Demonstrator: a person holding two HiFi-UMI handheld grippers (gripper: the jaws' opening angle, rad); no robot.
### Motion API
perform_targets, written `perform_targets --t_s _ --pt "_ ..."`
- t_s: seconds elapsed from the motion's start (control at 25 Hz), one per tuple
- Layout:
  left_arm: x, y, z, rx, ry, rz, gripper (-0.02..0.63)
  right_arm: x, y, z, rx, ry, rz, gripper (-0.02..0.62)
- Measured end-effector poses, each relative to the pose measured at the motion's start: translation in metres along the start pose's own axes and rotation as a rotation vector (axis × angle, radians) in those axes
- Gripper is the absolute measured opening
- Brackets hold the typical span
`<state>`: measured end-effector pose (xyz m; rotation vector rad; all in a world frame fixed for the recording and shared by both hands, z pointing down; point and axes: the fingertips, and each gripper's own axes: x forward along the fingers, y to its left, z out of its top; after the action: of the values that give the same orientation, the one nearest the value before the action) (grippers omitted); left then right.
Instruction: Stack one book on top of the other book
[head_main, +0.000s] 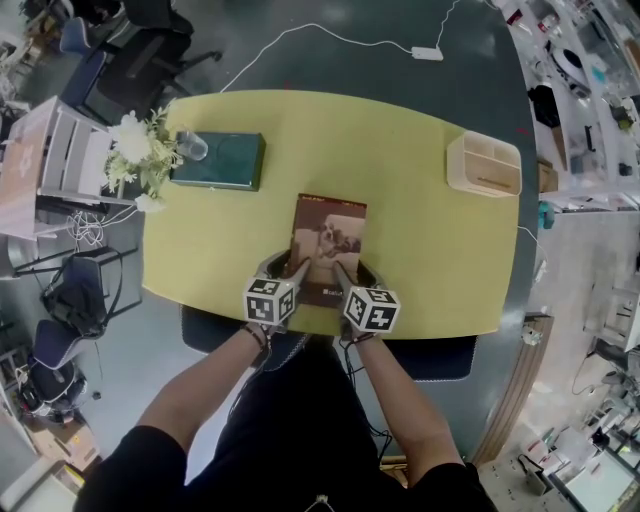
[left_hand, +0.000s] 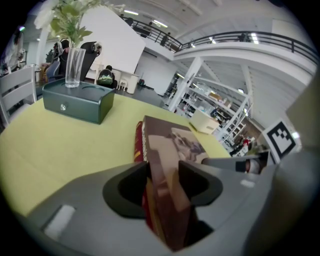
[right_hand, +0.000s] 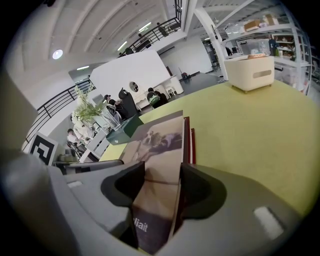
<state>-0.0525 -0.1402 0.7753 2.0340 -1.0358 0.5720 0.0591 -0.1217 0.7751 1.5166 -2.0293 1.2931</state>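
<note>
**Q:** Where is the book?

**A:** The brown book (head_main: 330, 245) sits at the lower middle of the head view, on the yellow desk (head_main: 430, 240). Its long axis runs up the frame, away from the person. In both gripper views a red edge (right_hand: 190, 132) shows just under its cover. I cannot tell whether that is a second book beneath it or its own binding.

**Q:** How does it lie from the tongs?

**A:** Straight ahead of both. The left tongs (head_main: 293, 270) take the near short edge by its lower-left corner, and the right tongs (head_main: 343, 272) take it by the lower-right corner. Neither hand is nearer.

**Q:** And the tongs themselves?

**A:** Each pair stands fairly wide but is clamped on the brown book, which fills the gap between the pads.

**Q:** Anything else nearby?

**A:** A dark green box (head_main: 218, 160) lies at the upper left, well apart.
</note>
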Motion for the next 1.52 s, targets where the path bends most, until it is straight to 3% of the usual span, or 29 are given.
perform_targets --t_s 0.76,1.0,1.16,1.36,1.52 --pt "0.000 0.000 -0.001 0.006 -0.008 -0.007 0.215 -0.001 -0.001 0.000 0.007 -0.010 -0.007 0.229" --pt "-0.002 0.002 0.005 0.040 -0.051 0.004 0.231 -0.002 -0.002 0.004 0.020 -0.053 0.015 0.232" --pt "-0.017 0.017 0.016 0.002 -0.097 0.040 0.249 -0.020 -0.015 0.019 0.019 -0.114 -0.015 0.232" --pt "-0.061 0.045 0.040 -0.021 -0.196 0.109 0.148 -0.065 -0.023 0.042 0.020 -0.159 -0.032 0.217" --pt "-0.115 0.035 0.070 -0.004 -0.281 0.102 0.008 -0.114 0.004 0.062 -0.024 -0.202 -0.004 0.081"
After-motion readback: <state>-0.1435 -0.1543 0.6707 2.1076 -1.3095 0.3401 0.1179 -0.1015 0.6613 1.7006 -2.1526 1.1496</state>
